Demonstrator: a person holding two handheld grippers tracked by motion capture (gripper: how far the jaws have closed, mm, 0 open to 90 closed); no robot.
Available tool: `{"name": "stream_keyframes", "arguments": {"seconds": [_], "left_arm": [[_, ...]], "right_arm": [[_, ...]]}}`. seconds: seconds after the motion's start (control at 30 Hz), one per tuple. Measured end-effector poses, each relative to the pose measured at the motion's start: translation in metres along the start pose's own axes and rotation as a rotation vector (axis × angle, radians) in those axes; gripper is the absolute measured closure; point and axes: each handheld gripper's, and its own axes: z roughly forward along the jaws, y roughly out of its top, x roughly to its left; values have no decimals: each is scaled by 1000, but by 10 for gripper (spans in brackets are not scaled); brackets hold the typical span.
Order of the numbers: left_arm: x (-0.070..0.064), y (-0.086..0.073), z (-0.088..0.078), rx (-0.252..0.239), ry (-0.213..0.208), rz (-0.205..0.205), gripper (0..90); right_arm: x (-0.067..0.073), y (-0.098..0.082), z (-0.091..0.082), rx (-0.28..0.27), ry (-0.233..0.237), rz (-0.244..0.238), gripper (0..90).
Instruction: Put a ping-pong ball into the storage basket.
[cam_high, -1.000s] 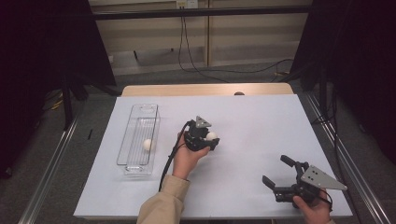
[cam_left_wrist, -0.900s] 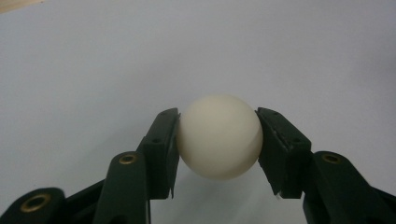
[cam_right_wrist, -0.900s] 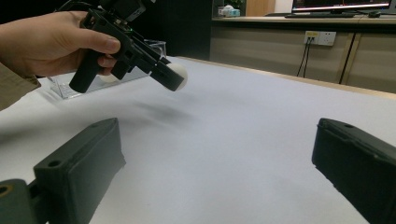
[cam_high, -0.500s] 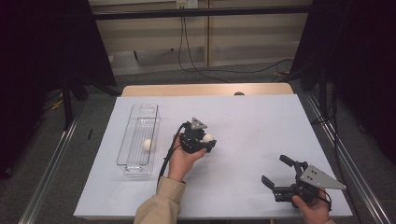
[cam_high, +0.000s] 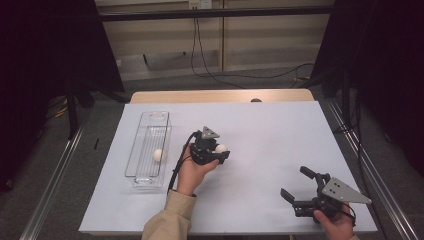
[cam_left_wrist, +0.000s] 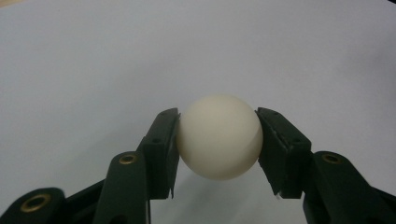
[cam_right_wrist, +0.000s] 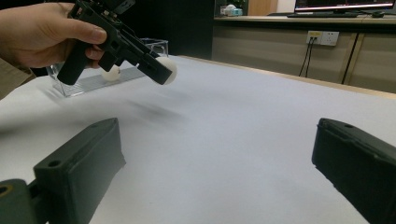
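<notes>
My left gripper (cam_high: 219, 150) is shut on a white ball (cam_high: 221, 148) and holds it a little above the middle of the white table (cam_high: 260, 130). The left gripper view has the ball (cam_left_wrist: 219, 136) pressed between both black pads (cam_left_wrist: 163, 144). In the right gripper view that gripper (cam_right_wrist: 161, 70) and its ball (cam_right_wrist: 170, 69) hang over a blurred shadow. A second white ball (cam_high: 159, 154) lies in a clear tray (cam_high: 141, 176) to the left. My right gripper (cam_high: 293, 181) stands open near the front right edge, nothing between its fingers (cam_right_wrist: 79, 163).
The clear tray (cam_right_wrist: 74, 86) stands lengthwise on the table's left part, close to the left hand. A black cable (cam_high: 176, 172) trails from the left gripper towards the person. Dark floor and rails flank the table.
The left gripper has shifted slightly left, towards the tray, with the ball still in it. The right gripper has stayed in place.
</notes>
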Motion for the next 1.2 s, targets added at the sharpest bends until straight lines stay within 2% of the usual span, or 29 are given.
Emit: {"name": "stream_keyframes", "arguments": {"seconds": [0.2, 0.23, 0.47, 1.2], "left_arm": [[5, -2, -6, -2, 4, -29, 509], [6, -2, -7, -3, 14, -20, 510], [10, -2, -13, -13, 12, -46, 509], [17, -2, -25, -11, 20, -61, 510]], "right_arm": [[1, 1, 0, -1, -1, 2, 14], [1, 1, 0, -1, 0, 2, 14], [1, 1, 0, -2, 0, 2, 14], [1, 1, 0, 0, 4, -2, 14]]}}
